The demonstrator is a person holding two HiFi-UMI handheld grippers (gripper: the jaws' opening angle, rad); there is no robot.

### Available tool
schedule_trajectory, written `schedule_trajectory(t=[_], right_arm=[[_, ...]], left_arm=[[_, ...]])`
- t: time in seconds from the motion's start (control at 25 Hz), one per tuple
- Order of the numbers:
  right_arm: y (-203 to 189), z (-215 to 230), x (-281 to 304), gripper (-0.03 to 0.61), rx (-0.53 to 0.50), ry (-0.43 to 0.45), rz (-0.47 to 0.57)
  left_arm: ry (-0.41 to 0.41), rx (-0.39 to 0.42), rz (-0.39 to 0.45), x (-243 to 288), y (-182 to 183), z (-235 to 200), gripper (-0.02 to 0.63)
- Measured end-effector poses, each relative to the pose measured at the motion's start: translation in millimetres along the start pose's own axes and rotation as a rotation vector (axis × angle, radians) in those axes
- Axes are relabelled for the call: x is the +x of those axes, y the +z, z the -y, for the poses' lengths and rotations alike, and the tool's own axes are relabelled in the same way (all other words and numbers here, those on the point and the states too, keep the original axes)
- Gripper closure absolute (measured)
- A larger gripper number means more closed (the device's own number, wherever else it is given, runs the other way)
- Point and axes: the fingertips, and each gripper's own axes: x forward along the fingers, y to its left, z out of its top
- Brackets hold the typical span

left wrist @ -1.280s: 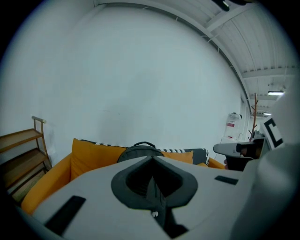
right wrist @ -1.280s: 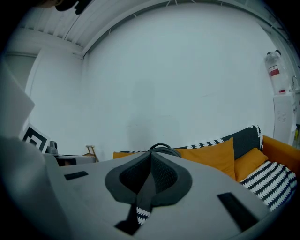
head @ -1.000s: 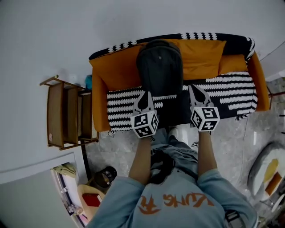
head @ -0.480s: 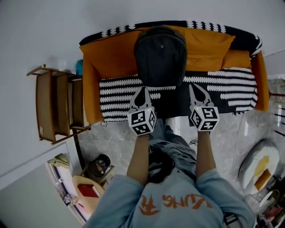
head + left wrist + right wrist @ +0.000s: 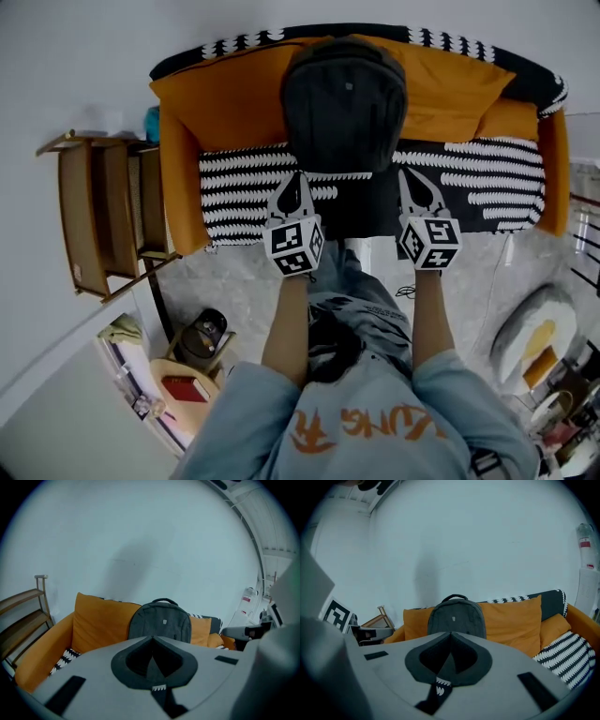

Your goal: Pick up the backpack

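Head view: the backpack is standing upright at the middle of the sofa, leaning on the sofa's orange back cushions. The left gripper and right gripper are hovering over the sofa's front edge, one on each side of the backpack's base, not touching it. Compared with a second ago, both grippers are reaching nearer the sofa, which is filling more of the view; the backpack is unmoved.

Left gripper view: the jaws are pressed fully together, holding nothing. They are pointing at the backpack on the sofa ahead.

Right gripper view: the jaws are likewise fully closed and empty. The backpack is standing straight ahead against the sofa's back.
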Motion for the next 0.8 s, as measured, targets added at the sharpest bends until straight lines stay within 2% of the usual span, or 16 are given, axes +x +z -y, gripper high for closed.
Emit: schedule_trajectory(t=[0.68,0.8], right_arm=[[-24.6,42.5,80.5,0.581,0.056,-0.083,-0.102],[-34.0,52.7,87.8,0.580,0.073,-0.112,-0.122]], left_arm=[[-0.033,0.036,-0.108,98.4,-15.9,-33.9,0.594],[-0.010,0.053,-0.109,106.5,-18.2,-40.7,0.594]])
